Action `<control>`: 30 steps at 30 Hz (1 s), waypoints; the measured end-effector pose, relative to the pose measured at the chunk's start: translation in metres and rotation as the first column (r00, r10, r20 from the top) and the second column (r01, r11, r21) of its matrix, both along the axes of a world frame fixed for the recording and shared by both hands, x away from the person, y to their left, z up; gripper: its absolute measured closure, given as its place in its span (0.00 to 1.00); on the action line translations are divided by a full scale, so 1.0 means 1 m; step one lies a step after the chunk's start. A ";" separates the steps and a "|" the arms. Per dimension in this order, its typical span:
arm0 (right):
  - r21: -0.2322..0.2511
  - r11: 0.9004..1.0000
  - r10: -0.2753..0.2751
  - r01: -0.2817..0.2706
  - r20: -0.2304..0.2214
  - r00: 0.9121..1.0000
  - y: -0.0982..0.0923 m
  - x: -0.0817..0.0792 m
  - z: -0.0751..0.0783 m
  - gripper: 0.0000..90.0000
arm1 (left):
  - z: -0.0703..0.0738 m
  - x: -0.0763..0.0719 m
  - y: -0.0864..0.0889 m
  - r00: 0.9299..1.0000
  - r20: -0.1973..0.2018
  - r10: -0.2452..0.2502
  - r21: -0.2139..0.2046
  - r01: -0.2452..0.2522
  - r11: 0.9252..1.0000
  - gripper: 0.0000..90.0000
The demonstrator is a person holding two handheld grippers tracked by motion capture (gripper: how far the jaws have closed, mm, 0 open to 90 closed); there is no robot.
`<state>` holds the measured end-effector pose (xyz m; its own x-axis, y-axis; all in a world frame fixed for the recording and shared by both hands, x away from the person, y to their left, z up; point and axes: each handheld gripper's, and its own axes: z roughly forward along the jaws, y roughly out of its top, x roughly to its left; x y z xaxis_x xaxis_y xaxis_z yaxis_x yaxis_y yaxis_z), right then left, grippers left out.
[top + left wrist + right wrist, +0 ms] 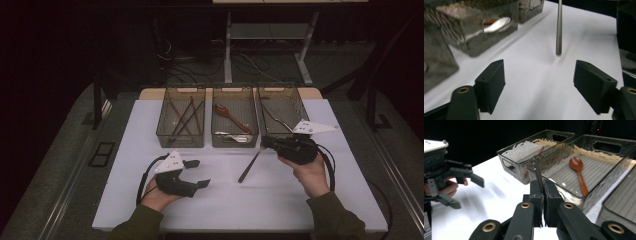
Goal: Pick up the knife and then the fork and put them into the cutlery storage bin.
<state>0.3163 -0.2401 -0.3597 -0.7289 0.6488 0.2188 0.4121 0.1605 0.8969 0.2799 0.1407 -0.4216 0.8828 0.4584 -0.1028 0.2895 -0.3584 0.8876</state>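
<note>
One slim metal utensil (250, 167), high view: we see it pinched in the right gripper (267, 142), its free end slanting down to the worktop (225, 200); left gripper (200, 174) gapes, empty. Left gripper view: the handle (559, 30) looks stiff, light and slick. Right gripper view: jaws clamp the thin end (538, 173); we judge a grip mid-handle steadier.
</note>
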 end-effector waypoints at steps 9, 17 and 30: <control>-0.007 0.999 -0.042 0.042 0.009 0.999 -0.014 0.007 0.009 0.96 | -0.010 -0.008 0.016 1.000 -0.010 0.025 0.023 -0.025 0.999 0.13; 0.004 0.995 -0.100 0.100 0.014 0.995 -0.033 0.021 0.021 0.96 | -0.013 -0.010 0.020 0.999 -0.023 0.043 0.038 -0.042 0.998 0.02; 0.007 0.972 -0.235 0.235 0.043 0.971 -0.069 0.052 0.058 0.96 | -0.014 -0.010 0.017 0.998 -0.034 0.058 0.048 -0.056 0.997 0.00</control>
